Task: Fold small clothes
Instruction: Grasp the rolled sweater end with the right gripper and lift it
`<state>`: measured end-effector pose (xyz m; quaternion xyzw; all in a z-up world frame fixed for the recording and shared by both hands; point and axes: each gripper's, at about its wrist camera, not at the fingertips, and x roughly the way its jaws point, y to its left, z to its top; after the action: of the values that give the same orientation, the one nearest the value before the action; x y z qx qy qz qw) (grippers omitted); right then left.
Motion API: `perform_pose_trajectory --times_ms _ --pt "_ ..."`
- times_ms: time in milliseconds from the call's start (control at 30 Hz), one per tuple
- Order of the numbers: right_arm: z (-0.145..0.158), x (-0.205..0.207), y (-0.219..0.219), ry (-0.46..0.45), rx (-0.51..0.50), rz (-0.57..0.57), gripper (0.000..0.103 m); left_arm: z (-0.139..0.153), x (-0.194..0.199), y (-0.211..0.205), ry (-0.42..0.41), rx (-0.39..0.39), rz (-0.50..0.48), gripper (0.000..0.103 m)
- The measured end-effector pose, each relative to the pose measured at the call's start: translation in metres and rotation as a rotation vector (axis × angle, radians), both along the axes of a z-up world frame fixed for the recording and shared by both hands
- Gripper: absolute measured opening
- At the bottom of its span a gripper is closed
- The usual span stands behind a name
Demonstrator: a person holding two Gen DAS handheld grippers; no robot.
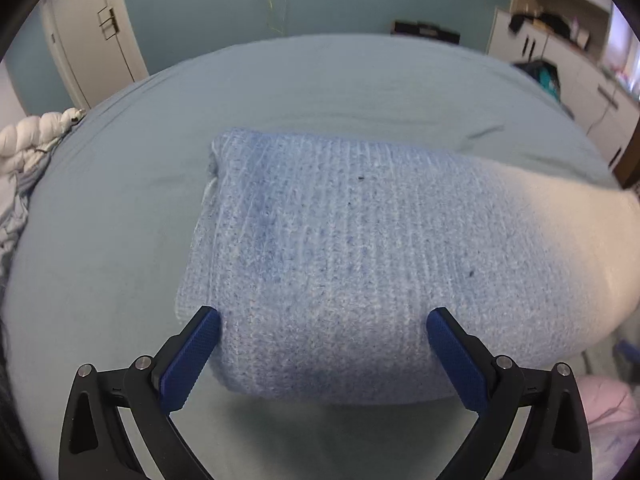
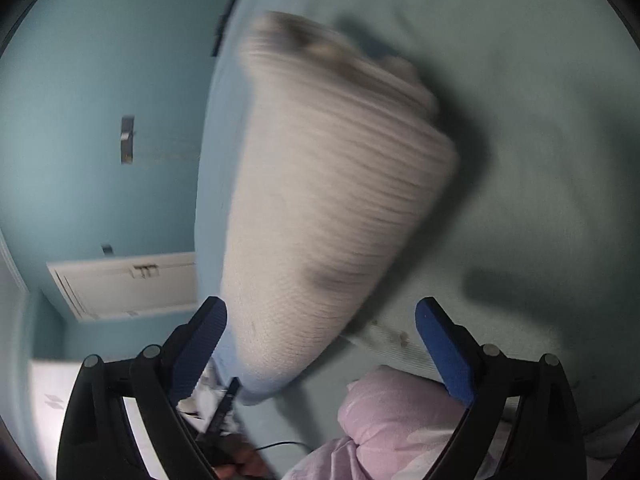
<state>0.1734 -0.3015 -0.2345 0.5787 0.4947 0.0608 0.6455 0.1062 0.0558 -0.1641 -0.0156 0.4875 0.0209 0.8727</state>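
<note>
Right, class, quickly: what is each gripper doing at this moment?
Left gripper: open, fingers either side of the folded blue knit, not clamped.
Right gripper: open, holding nothing.

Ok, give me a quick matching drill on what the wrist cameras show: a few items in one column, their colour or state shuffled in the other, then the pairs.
Things:
1. knit garment
2. bed sheet
3. left claw
4. puffy item at the lower edge of the right wrist view

Colour or state:
A. pale pink
B. open, fingers on either side of the folded edge
C. blue fading to cream, folded
D. plain grey-blue, spread under everything

Pairs: 1-C, 2-D, 3-B, 4-A
</note>
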Motion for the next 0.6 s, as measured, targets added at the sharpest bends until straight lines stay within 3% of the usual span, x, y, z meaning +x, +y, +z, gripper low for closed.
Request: perform_pose_trajectory --times_ms 200,333,400,433,500,600 --pt "-0.026 0.005 -0.003 -0.04 0.095 -0.065 0.093 -0.004 -0.003 -0.001 -0.013 0.021 -0.016 0.103" --pt "-0.017 0.022 -0.005 -0.107 0.031 -0.113 0.092 -0.004 0.0 -0.001 -0.021 0.014 -0.007 0.103" --pt "-0.015 0.03 -0.003 -0.092 -0.043 -0.117 0.079 -0.006 0.0 -0.005 -0.023 0.015 -0.011 0.103" --pt "-0.013 0.027 -0.003 -0.098 -0.059 -0.123 0.078 -0.007 0.002 -0.005 -0.021 0.011 -0.011 0.103" --pt "-0.006 0.026 0.003 -0.148 -0.133 -0.143 0.061 -0.007 0.001 -0.004 -0.019 0.001 -0.01 0.103" --pt "0.021 0.02 0.012 -0.199 -0.276 -0.121 0.046 -0.005 -0.001 -0.003 -0.02 0.001 -0.016 0.103"
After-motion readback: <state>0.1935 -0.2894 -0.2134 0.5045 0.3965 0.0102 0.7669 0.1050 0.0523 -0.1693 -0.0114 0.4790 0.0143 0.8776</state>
